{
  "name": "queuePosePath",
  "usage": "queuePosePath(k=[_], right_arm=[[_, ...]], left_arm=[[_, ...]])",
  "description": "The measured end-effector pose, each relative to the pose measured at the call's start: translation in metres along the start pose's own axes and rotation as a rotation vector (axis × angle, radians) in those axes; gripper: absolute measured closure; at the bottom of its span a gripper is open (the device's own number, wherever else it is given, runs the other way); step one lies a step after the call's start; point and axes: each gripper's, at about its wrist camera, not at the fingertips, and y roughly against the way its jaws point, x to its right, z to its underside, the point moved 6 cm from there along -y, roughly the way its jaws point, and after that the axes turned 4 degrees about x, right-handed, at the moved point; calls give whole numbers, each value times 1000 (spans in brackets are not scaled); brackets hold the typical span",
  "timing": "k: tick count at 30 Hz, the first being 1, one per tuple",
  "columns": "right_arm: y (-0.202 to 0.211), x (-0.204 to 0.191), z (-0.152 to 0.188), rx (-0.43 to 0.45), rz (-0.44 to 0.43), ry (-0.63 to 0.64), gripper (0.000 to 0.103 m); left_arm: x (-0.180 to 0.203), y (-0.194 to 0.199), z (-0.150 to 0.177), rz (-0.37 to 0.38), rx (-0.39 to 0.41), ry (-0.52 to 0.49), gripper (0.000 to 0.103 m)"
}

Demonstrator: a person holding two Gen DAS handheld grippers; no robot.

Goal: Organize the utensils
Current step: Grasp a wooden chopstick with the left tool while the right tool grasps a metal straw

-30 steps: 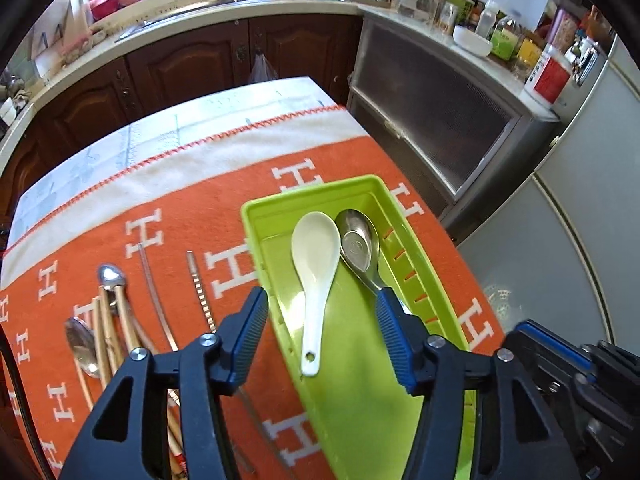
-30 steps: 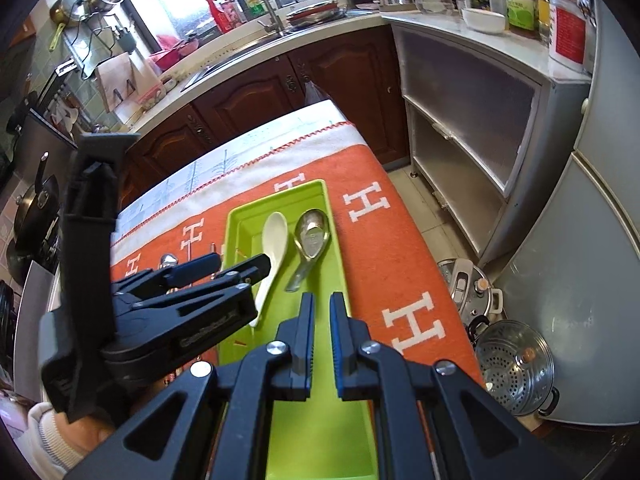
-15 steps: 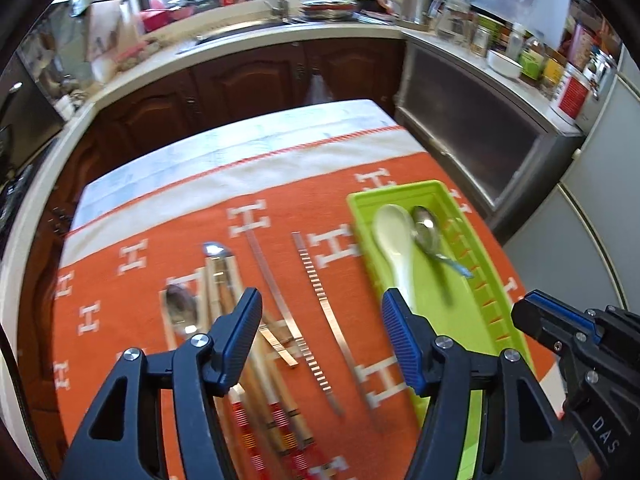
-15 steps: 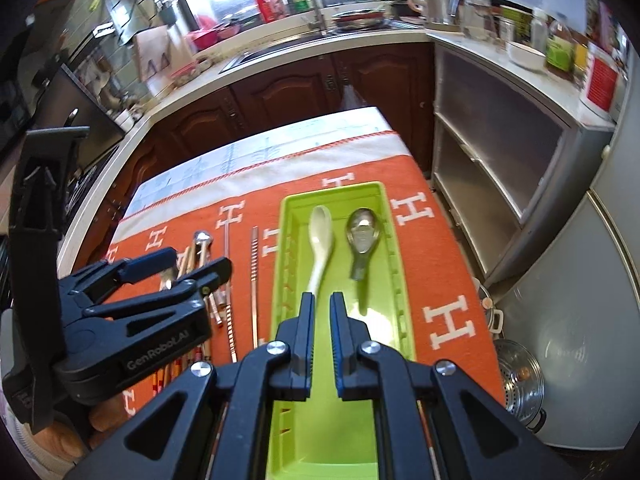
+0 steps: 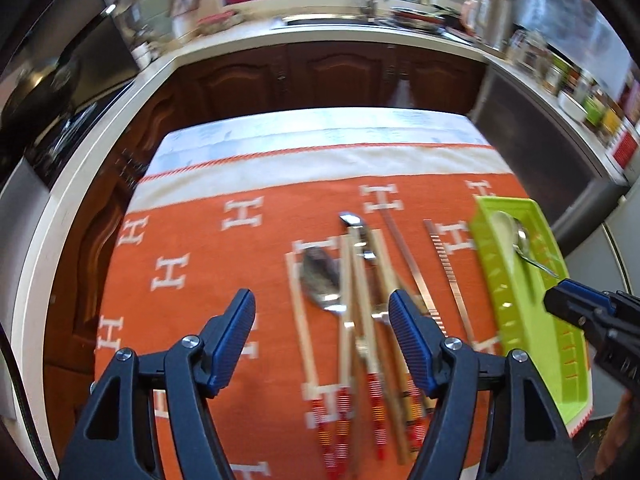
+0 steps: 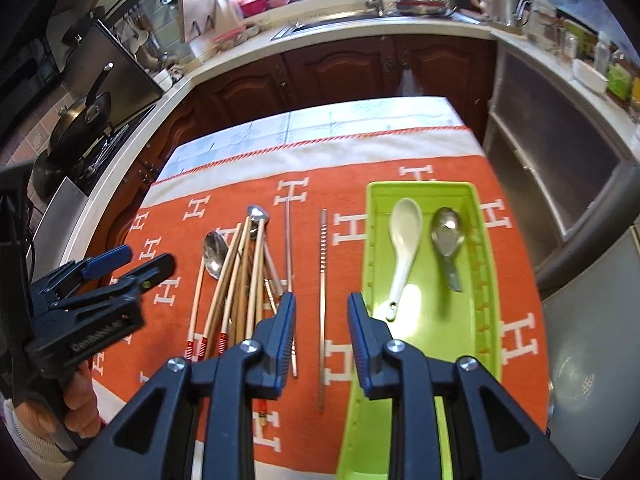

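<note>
With both the right tongs [image 6: 322,330] and left tongs [image 5: 320,334] apart and empty, the right should straddle the ridged steel chopstick [image 6: 322,280] mid-shaft, clamp squarely, then carry it to the lime-green plastic tray [image 6: 486,280].

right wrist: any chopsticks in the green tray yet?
No, the tray holds only a white spoon and a metal spoon.

Left view motion-blurred; chopstick pile [image 5: 360,320] smeared, count unclear. Green tray [image 6: 486,280] near end cut off by right-view frame edge.
</note>
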Motion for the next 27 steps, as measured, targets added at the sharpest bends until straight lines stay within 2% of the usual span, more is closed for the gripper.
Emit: queuePosePath(k=[5, 14, 20, 27], right_arm=[[-30, -5, -9, -60, -26, -17, 77], [-92, -6, -21, -184, -47, -80, 77], [-118, 0, -22, -233, 7, -96, 77], [-132, 1, -19, -255, 88, -63, 78]], left_arm=[[-38, -20, 10, -15, -41, 68, 36], [-39, -72, 36, -35, -160, 72, 36], [-35, -92, 44, -66, -192, 70, 37], [-31, -101, 49, -62, -207, 74, 42]])
